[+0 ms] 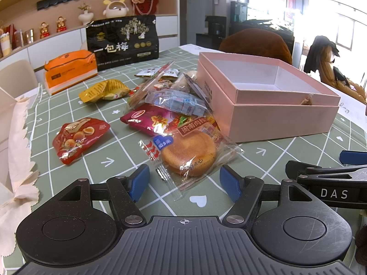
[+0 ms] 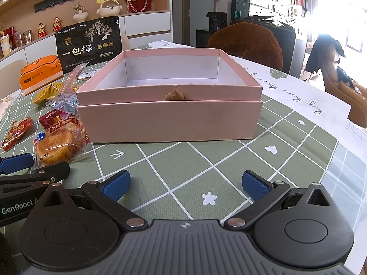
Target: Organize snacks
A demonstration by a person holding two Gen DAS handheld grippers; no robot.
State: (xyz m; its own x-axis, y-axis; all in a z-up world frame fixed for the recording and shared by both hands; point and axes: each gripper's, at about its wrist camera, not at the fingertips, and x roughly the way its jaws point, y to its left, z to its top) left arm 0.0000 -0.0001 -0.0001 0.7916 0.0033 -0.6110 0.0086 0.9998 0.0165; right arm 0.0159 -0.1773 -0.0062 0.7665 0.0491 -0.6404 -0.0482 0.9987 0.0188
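An open, empty pink box (image 1: 275, 116) (image 2: 169, 119) stands on the green checked tablecloth. A pile of wrapped snacks lies left of it: a round cake in clear wrap (image 1: 189, 154) (image 2: 57, 147), a dark red packet (image 1: 149, 119), a red packet (image 1: 78, 138) (image 2: 16, 133), a yellow packet (image 1: 105, 91) and a clear bag of small blue sweets (image 1: 179, 102). My left gripper (image 1: 184, 182) is open, its blue pads either side of the cake wrapper's near edge. My right gripper (image 2: 185, 183) is open and empty over bare cloth in front of the box.
A tall black pouch (image 1: 125, 42) (image 2: 88, 43) and an orange tissue pack (image 1: 70, 72) (image 2: 41, 73) stand behind the snacks. A brown chair back (image 2: 247, 43) is behind the table. A cream cloth (image 1: 16, 151) hangs at the far left. Shelves with ornaments line the wall.
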